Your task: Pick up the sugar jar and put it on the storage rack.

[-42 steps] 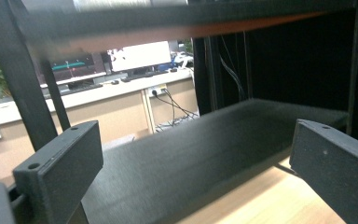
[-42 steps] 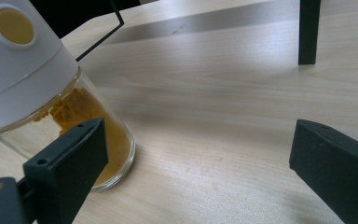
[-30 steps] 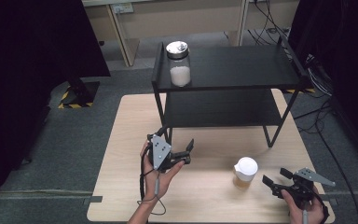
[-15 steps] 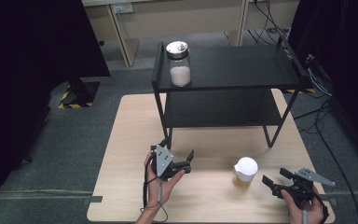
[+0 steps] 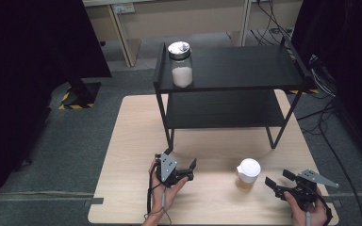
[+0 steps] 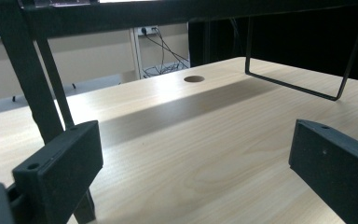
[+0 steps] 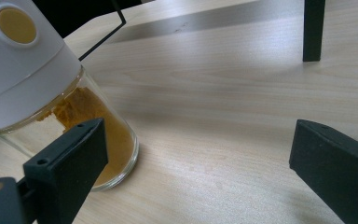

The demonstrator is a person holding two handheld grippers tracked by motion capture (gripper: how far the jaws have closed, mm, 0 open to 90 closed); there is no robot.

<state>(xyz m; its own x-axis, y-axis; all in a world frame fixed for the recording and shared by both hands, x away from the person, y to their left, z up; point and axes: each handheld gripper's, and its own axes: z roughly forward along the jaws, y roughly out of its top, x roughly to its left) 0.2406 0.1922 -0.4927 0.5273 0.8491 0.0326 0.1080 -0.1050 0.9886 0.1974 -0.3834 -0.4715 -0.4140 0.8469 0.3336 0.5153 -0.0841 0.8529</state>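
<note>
A spice jar (image 5: pixel 248 173) with a white lid and orange-brown powder stands on the wooden table (image 5: pixel 132 141), near its front right. My right gripper (image 5: pixel 278 178) lies just right of the jar, open and empty. In the right gripper view the jar (image 7: pixel 51 93) rises beyond my left jaw, outside the gap of the right gripper (image 7: pixel 198 149). My left gripper (image 5: pixel 191 170) is held low over the table's front middle, open with nothing between its jaws. Bare tabletop fills the gap of the left gripper (image 6: pixel 196 154) in its own view.
A black two-tier shelf (image 5: pixel 245 70) stands on the far half of the table. A glass jar of white powder (image 5: pixel 181 66) with a metal lid sits on its top left corner. A shelf leg (image 6: pixel 37 84) rises close ahead of my left gripper, near a cable hole (image 6: pixel 194 79).
My left gripper has come down and toward the table's near edge. The right gripper and the spice jar have kept still.
</note>
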